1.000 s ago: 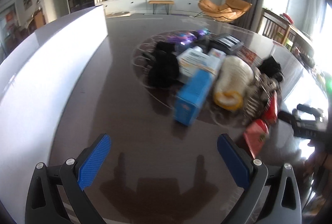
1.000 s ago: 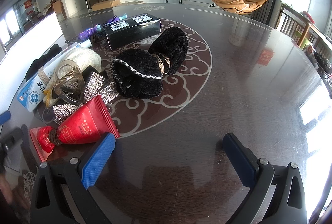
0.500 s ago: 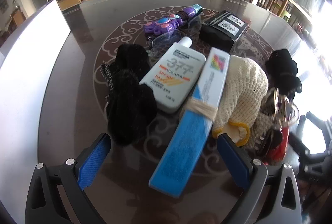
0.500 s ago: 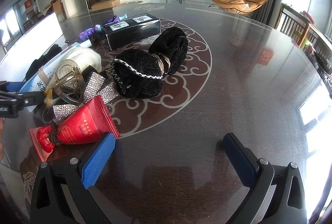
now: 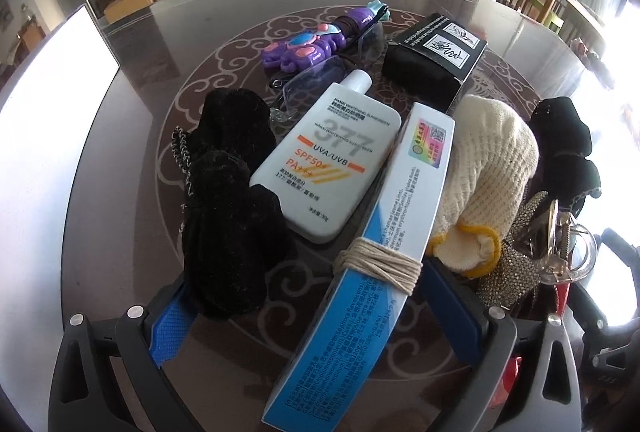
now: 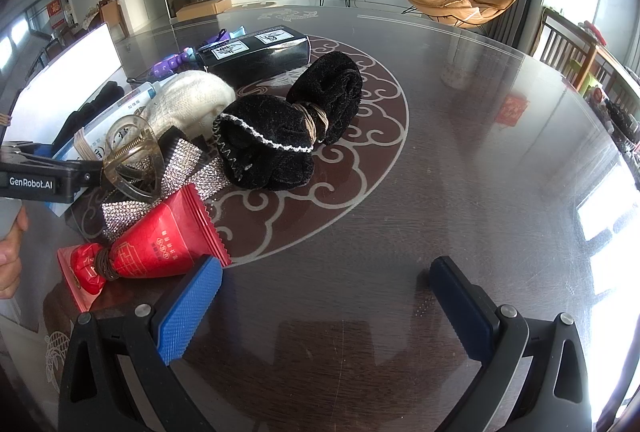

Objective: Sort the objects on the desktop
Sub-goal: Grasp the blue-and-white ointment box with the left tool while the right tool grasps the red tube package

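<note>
left gripper point(image 5: 316, 308): fingers wide apart, straddling the near end of the blue-white box point(image 5: 360, 292), not clamped
blue-white box: long carton, twine wrapped round its middle, lying near-to-far in the pile centre
sunscreen bottle point(image 5: 328, 159): white, flat, just left of the box, touching it
black scrunchie point(image 5: 228, 199): left of the bottle, near end against the left blue pad
knit glove point(image 5: 488, 171): cream, right of the box
right gripper point(image 6: 326, 306): fingers apart, holding nothing, over bare table point(image 6: 460, 159)
red pouch point(image 6: 160, 244): near left, just beyond the right gripper's left finger
</note>
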A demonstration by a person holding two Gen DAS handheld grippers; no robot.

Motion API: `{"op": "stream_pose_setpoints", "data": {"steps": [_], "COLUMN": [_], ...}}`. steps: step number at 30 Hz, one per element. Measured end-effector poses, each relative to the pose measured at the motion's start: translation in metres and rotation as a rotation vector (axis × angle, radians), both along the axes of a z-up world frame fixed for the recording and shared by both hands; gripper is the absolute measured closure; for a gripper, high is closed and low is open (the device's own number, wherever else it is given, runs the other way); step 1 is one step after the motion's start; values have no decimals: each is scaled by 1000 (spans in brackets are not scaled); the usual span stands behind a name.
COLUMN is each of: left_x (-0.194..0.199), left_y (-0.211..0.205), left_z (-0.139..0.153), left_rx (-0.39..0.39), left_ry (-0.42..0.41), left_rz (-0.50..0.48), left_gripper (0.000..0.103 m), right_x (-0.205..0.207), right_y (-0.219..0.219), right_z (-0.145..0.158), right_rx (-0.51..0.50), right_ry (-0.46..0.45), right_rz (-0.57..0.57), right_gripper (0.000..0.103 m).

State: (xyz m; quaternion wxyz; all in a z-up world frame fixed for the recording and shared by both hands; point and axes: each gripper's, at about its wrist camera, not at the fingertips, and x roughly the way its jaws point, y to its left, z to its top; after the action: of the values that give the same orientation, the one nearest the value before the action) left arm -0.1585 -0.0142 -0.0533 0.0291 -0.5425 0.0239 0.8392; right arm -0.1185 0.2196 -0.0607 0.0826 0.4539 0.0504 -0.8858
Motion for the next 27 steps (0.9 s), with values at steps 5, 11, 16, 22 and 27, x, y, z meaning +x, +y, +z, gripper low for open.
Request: {"op": "stream_pose_setpoints", "data": {"steps": [5,11,16,22,27], "left_x": [2,-5,-1,17,31], "left_y": [-2,-1,1,5,4], "left_z": [-2,-3,0,9,14], "left_rx": [1,-4,-28,-6,37], "left_ry": [18,-32,-73,-40,-16], "left_rz": [-8,-4,-16,-64,-79], "left_gripper": [0,0,0,47,74], "right_x": [0,0,0,0,0], "right_y": [0,0,0,0,0], "right_z": [0,0,0,0,0], "right_rx": [0,0,0,0,0], "right_ry": [0,0,0,0,0], "right_rz": [0,0,0,0,0], "right_gripper": [0,0,0,0,0]}}
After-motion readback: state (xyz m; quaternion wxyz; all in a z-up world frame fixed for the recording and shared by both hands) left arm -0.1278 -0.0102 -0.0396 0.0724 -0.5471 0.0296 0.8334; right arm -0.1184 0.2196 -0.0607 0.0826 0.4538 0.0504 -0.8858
